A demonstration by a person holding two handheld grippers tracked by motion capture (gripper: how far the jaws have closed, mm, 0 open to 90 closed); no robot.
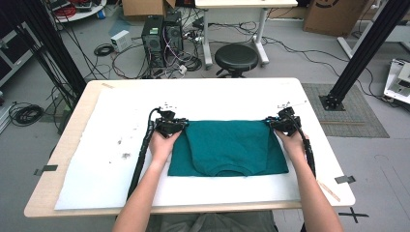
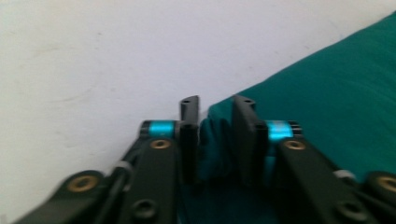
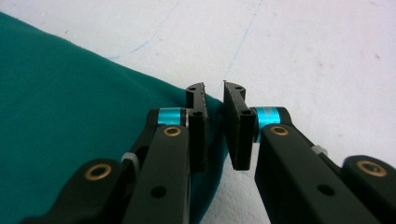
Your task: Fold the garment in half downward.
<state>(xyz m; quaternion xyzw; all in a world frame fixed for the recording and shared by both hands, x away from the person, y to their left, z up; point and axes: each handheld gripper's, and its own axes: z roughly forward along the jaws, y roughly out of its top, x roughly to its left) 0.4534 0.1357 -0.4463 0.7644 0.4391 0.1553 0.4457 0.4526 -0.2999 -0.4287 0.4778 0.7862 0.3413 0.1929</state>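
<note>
— What is on the table (image 1: 87, 104)?

— A green T-shirt (image 1: 227, 147). It lies folded flat on a white cloth (image 1: 111, 159) in the middle of the table, with its neck hole on the side near the person.

— Where are the two tools?

— One is at each far corner of the shirt. The left gripper (image 1: 170, 126) is at the far left corner. The right gripper (image 1: 283, 123) is at the far right corner. A hand holds each one.

— Are they pinching the shirt?

— The left one has a bunch of green cloth between its jaws, so it is pinching the shirt. The right one has its jaws a little apart, with the shirt's edge lying in the gap.

— What else is in the room?

— A black stool (image 1: 236, 58) stands behind the table.
</note>
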